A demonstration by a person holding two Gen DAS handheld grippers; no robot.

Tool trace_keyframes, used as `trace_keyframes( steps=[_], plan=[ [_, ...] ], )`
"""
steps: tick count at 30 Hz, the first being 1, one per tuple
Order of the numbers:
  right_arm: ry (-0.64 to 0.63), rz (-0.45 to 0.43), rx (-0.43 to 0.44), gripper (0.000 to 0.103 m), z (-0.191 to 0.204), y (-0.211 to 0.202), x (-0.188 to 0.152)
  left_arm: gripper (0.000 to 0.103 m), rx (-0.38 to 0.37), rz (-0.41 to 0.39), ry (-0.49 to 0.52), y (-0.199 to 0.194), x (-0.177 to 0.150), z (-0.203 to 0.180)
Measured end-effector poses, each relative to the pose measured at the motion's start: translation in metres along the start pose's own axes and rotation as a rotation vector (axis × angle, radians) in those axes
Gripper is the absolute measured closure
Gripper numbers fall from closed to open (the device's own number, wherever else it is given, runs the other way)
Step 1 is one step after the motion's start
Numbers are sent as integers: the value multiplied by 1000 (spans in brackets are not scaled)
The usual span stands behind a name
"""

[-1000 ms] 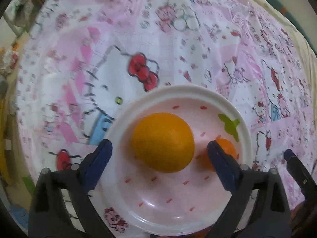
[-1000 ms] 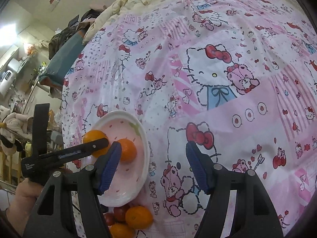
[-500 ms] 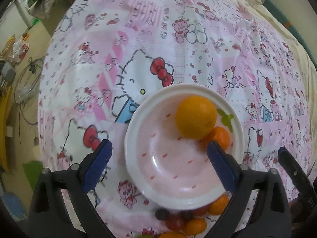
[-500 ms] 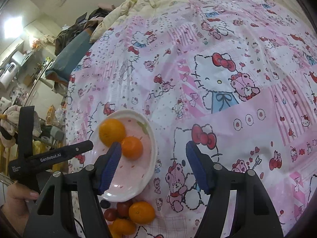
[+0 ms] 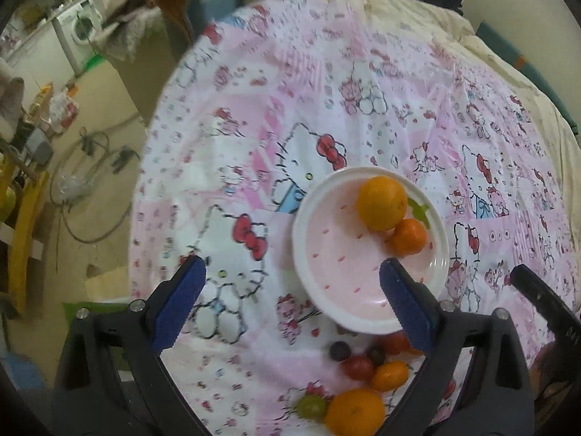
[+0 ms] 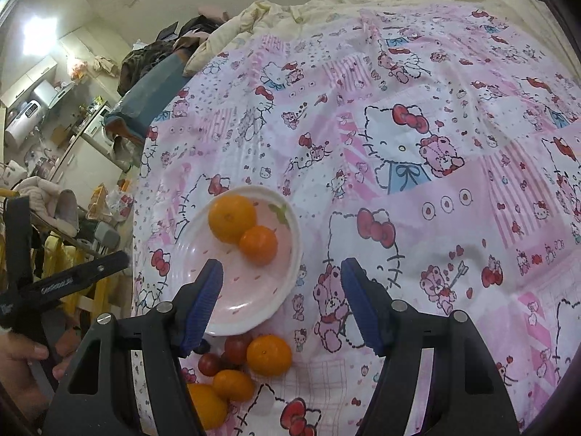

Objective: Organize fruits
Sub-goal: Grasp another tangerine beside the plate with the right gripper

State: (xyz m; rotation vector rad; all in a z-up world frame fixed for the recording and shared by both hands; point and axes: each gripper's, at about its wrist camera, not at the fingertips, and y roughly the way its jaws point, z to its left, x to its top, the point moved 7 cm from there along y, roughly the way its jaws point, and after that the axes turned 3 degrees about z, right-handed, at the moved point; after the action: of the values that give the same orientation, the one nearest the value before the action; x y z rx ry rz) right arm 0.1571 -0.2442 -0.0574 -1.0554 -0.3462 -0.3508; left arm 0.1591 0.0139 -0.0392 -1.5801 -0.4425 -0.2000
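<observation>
A white and pink plate (image 5: 341, 301) (image 6: 236, 309) lies on the patterned cloth and holds a large orange (image 5: 381, 202) (image 6: 231, 218) with a smaller tangerine (image 5: 409, 237) (image 6: 258, 240) touching it. Loose fruit lies on the near side of the plate: an orange (image 5: 355, 414), a tangerine (image 6: 269, 354), red cherry tomatoes (image 5: 357, 367) (image 6: 210, 363), a dark grape (image 5: 339, 349) and a green grape (image 5: 311, 406). My left gripper (image 5: 290, 290) hangs open and empty above the cloth, left of the plate. My right gripper (image 6: 281, 285) is open and empty over the plate's right rim.
A pink cartoon-print cloth (image 6: 435, 189) covers a bed with a cream quilt (image 5: 417, 7) at the far end. Left of the bed edge are bare floor with cables (image 5: 90, 167), a washing machine (image 5: 78, 31) and cluttered shelves (image 6: 47, 116). A hand (image 6: 21, 359) holds the left gripper.
My left gripper has let the large orange go onto the plate and pulled up and back. Now the plate looks smaller and the loose fruit in front of it shows. The right gripper rose a little.
</observation>
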Motion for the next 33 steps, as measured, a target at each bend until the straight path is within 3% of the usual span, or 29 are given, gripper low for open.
trace_keyframes(
  steps=[7,13,24,33],
  plan=[
    [-14,11,-3,33,1,-7,-17,8,-52,-49,12,-21,-23,3],
    [-10,3,2,33,2,-11,-24,8,-44,-55,18,-21,-41,2],
    [5,76,-10,33,1,10,-39,8,-19,-77,12,-11,-60,8],
    [15,144,23,33,5,29,-50,8,-3,-59,-59,-1,-61,24]
  ],
)
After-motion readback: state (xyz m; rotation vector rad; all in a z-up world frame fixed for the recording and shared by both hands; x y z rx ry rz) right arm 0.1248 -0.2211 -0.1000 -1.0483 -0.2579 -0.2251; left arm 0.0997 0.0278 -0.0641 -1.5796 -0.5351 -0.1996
